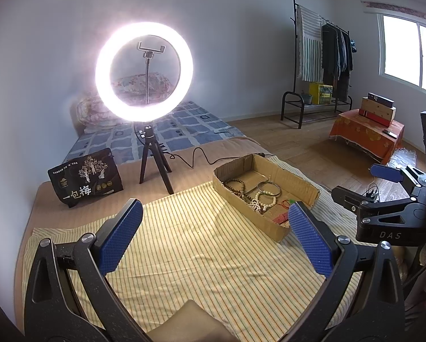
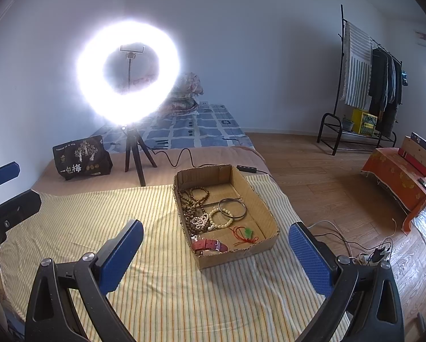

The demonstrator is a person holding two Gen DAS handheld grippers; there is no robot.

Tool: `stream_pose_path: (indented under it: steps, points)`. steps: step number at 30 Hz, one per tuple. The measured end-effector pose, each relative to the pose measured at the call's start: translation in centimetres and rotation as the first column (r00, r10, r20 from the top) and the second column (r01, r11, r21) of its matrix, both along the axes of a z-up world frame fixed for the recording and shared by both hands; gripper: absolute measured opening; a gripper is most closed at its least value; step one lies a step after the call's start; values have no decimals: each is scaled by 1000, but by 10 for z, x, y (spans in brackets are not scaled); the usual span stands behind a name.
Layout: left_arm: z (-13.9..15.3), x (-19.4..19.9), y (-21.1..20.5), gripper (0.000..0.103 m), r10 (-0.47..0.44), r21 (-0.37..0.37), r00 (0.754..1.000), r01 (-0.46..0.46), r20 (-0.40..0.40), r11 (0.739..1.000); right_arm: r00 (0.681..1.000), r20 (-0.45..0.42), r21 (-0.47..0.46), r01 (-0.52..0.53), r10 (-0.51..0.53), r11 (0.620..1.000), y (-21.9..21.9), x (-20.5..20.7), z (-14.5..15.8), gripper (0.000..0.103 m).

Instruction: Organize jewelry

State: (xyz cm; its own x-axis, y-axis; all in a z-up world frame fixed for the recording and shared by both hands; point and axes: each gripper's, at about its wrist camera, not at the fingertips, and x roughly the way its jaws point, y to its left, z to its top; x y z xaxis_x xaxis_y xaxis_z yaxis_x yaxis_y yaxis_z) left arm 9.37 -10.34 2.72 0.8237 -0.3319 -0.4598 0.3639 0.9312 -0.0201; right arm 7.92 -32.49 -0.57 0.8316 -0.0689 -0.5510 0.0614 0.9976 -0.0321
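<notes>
All the jewelry (image 2: 213, 213) sits jumbled inside the cardboard box (image 2: 265, 213) on the striped cloth (image 2: 99, 228); both the left gripper (image 1: 215, 233) and right gripper (image 2: 215, 245) hover before the box, fingers spread, holding nothing; either gathered already or awaiting sorting.

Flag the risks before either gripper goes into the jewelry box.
1. The bead strands lie heaped and overlapping, so lifting one will likely drag its neighbours along.
2. The red cord is thin and flat on the box floor; wide pads may miss it or scrape cardboard.
3. Box walls are low and the box sits loose on the striped cloth, so a bump could shove it. Both grippers, left and right, have jaws open and empty.
</notes>
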Motion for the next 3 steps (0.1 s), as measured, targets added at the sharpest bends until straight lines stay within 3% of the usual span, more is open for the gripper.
stream_pose_path:
  steps: [3]
  points:
    - [1, 0, 1, 103, 11, 9, 1000, -11, 15, 1000, 1000, -2, -3, 0, 0, 1000, 0, 0, -1, 103]
